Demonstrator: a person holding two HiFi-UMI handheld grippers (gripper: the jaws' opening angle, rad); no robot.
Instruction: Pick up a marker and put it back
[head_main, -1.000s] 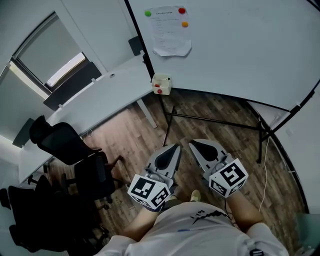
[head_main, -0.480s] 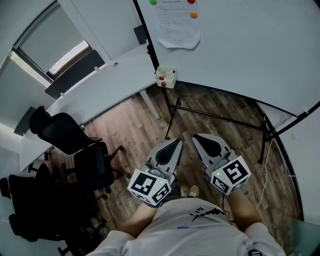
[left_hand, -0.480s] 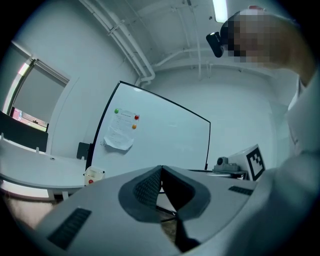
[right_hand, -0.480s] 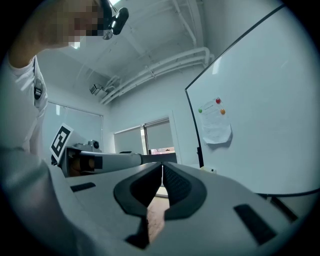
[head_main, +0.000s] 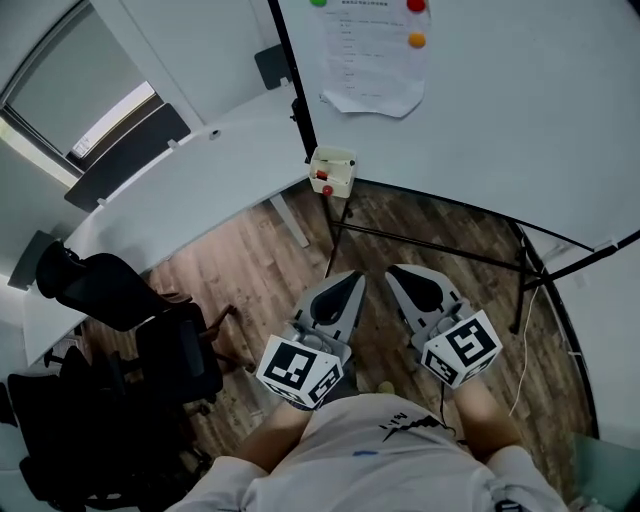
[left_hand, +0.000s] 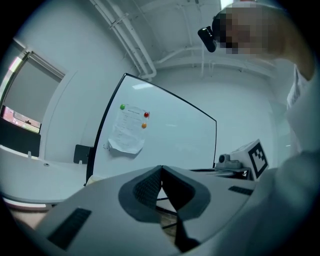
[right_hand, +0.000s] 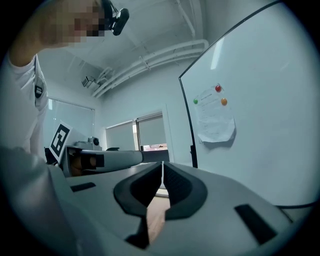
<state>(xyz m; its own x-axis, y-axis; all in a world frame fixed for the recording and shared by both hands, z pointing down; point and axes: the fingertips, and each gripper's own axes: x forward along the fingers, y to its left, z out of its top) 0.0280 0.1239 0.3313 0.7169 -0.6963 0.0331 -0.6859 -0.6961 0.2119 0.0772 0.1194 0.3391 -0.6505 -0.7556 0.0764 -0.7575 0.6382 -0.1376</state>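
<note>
The red-capped marker (head_main: 322, 178), too small to see clearly, sat in a small cream plastic box (head_main: 338, 160) at upper centre, by the white whiteboard's (head_main: 520, 110) lower-left corner. Lower down, the left gripper (head_main: 350, 285) and right gripper (head_main: 402, 278) hung side by side over the brown wood-pattern floor (head_main: 250, 270), both jaws closed on nothing.

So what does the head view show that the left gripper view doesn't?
Only the head view shows the black office chairs. Only the left gripper view shows the ceiling pipes and the left tool from behind, with its jaws together and nothing between them. Both views show the whiteboard, the paper sheet stuck on it and the right tool.
</note>
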